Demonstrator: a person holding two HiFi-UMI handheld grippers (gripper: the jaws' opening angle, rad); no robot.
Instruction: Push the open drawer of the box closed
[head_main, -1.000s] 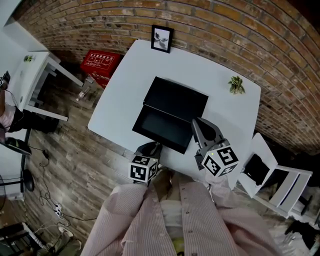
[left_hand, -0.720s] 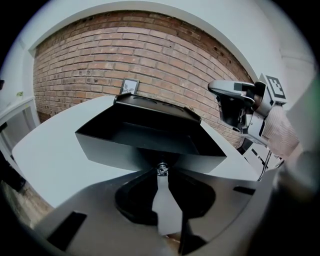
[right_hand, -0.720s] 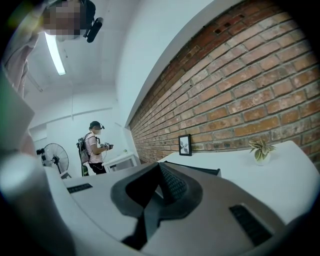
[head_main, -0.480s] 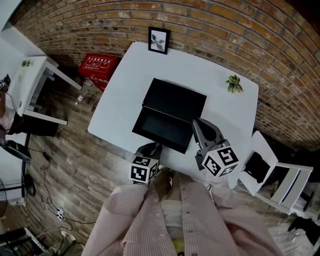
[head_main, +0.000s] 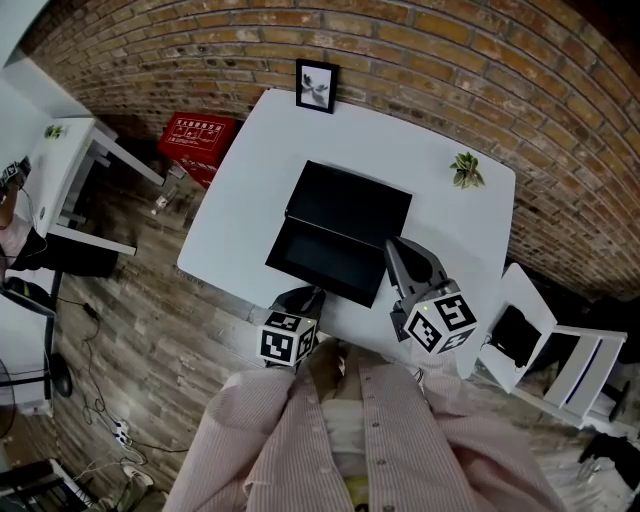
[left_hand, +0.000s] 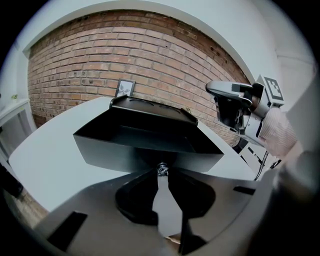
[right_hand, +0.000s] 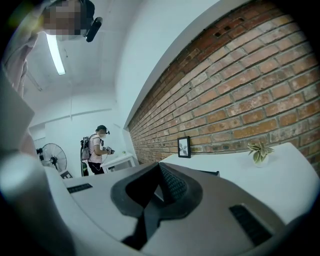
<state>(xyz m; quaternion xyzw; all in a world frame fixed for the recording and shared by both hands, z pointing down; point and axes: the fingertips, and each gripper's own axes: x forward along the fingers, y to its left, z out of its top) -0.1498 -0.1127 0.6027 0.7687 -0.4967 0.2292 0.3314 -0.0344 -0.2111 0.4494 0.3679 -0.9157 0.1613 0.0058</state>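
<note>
Head view: left gripper (head_main: 316, 292) covers part of drawer (head_main: 322, 256) front.

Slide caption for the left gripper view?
Left gripper jaws pinch the knob of the open drawer on a white table.

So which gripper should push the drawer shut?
Left, probably. The left gripper is at the front of the drawer, its jaws closed on the little knob, so it can just push forward. The right gripper is raised beside the drawer's corner, shut and empty, pointing over the box.
</note>
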